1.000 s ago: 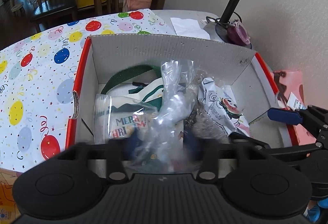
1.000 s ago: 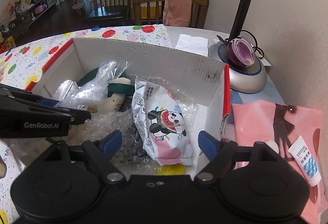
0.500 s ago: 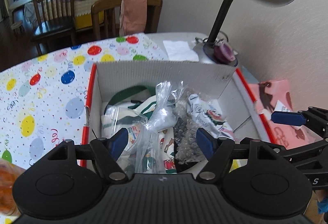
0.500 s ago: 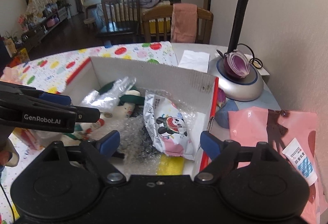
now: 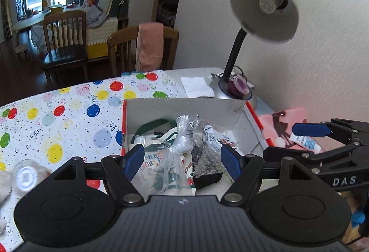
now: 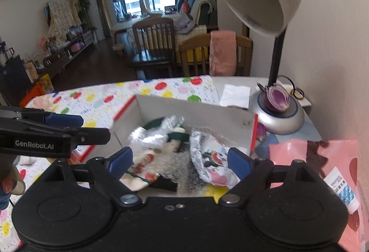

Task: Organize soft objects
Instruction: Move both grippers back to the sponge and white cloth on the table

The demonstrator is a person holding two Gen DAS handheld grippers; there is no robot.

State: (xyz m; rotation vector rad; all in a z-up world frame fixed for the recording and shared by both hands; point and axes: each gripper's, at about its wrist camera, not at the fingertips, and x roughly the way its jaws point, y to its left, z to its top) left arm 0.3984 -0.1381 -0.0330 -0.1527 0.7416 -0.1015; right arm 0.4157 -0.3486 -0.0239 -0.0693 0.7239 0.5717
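Soft packets lie heaped inside the white corrugated cardboard box with red outer sides point(image 5: 184, 106) that stands on the worktop: a crumpled clear plastic bag point(image 5: 182, 141) holding a white Christmas-print fabric piece with green trim point(image 5: 159, 157), a patch of clear bubble wrap over something dark point(image 5: 205, 157), and a silvery foil pouch printed with a panda and watermelon point(image 6: 212, 155) leaning toward the box's right wall. Left tongs point(image 5: 182, 159) hang above the near edge of the box, blue-tipped fingers spread wide with nothing between them. Right tongs point(image 6: 180, 159) are likewise spread wide and hold nothing, above the same box; each pair shows at the side of the other's view. Balloon-patterned white paper point(image 5: 64, 118) covers the worktop left of the box. Right of it lies a pink plastic bag with a dark deer figure point(image 6: 322, 159), and on that a small white tube with blue print point(image 6: 343, 192). Behind the box stands a grey gooseneck desk lamp point(image 6: 279, 116), half a red onion point(image 6: 276, 99) resting on its base, with a white paper slip point(image 6: 235, 95) just beside it
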